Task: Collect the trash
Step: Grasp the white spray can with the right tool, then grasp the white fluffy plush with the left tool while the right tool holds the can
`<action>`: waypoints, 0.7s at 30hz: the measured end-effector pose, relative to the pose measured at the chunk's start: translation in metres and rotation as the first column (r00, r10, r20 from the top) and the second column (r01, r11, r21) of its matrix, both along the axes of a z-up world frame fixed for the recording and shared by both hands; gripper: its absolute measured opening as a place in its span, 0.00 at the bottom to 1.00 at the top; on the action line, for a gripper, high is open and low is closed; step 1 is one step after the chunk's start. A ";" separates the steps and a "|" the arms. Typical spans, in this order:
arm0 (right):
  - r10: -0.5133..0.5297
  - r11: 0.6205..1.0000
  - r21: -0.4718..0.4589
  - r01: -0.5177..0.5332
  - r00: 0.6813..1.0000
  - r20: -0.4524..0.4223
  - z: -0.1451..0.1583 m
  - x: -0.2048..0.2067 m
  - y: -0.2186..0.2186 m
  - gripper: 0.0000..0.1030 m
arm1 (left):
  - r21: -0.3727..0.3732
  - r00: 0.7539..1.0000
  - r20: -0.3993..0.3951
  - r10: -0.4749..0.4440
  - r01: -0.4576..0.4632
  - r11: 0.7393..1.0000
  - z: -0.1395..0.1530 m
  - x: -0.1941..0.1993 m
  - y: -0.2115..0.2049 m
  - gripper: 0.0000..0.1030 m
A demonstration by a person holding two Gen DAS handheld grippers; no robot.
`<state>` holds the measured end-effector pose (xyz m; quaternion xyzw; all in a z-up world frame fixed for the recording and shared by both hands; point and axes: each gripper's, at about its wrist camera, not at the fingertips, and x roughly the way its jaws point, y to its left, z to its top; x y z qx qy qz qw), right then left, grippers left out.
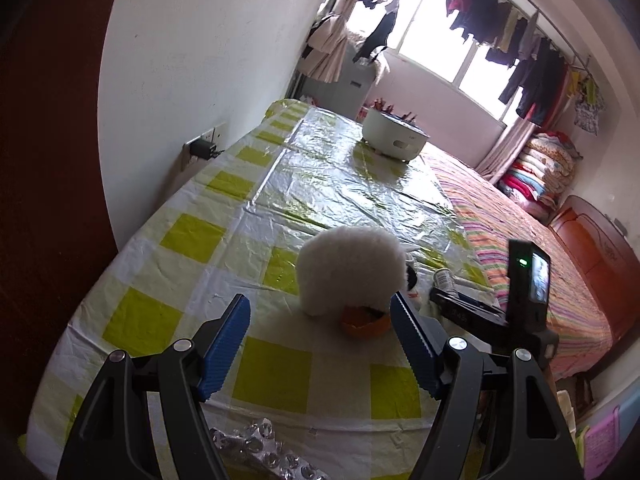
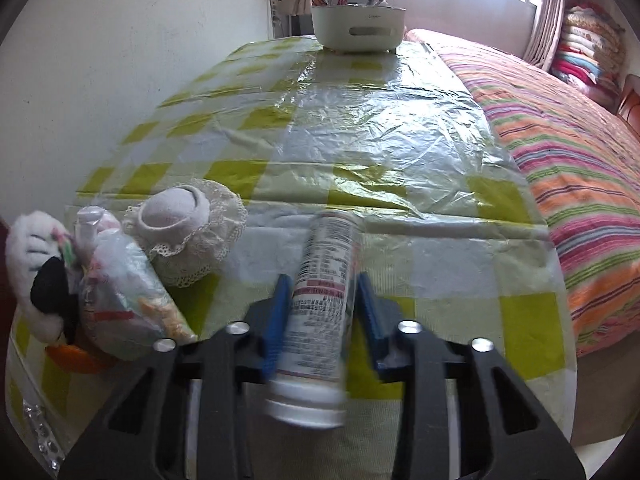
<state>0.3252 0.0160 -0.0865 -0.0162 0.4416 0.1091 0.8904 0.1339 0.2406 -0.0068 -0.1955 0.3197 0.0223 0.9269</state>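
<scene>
The white tube lay lengthwise between the blue pads of the right hand-held gripper, its white cap end toward the camera and its far end reaching out over the worktop. The jaws stood narrow, both ribbed pads close against the tube's sides; the picture was blurred there, but they appeared to press on it. The tube was a slim cylinder with a glossy printed label of small text and a red band.

The left hand-held gripper hung wide open with nothing between its fingers. Just beyond its tips sat a fluffy white plush toy with a round woolly body and an orange foot — touching neither pad. To the right of the toy, the tube's far end showed beside the other gripper's black body.

The worktop wore a crinkled, shiny plastic cloth checked in yellow-green and white. Left of the tube in the right wrist view lay a crumpled clear plastic bag against the toy, and a pale, lace-edged cloth piece behind it. A foil blister sheet lay at the near edge — silvery and bubbled. A round white basket stood at the far end.
</scene>
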 end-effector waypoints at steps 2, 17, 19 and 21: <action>-0.002 0.999 0.042 0.003 1.000 -0.007 0.002 -0.003 -0.007 0.28 | -0.006 1.000 -0.014 0.004 -0.004 1.000 -0.001 0.006 0.000 0.68; -0.025 0.955 0.298 0.003 0.997 0.067 0.050 -0.055 -0.053 0.27 | 0.022 0.985 -0.154 -0.074 0.078 0.997 -0.016 0.077 -0.038 0.68; -0.019 0.950 0.311 -0.005 0.997 0.074 0.053 -0.059 -0.054 0.27 | 0.020 0.983 -0.174 -0.064 0.068 0.997 -0.022 0.086 -0.035 0.68; -0.015 0.947 0.322 -0.011 0.997 0.077 0.053 -0.061 -0.053 0.27 | 0.009 0.981 -0.183 -0.063 0.065 0.998 -0.025 0.094 -0.034 0.68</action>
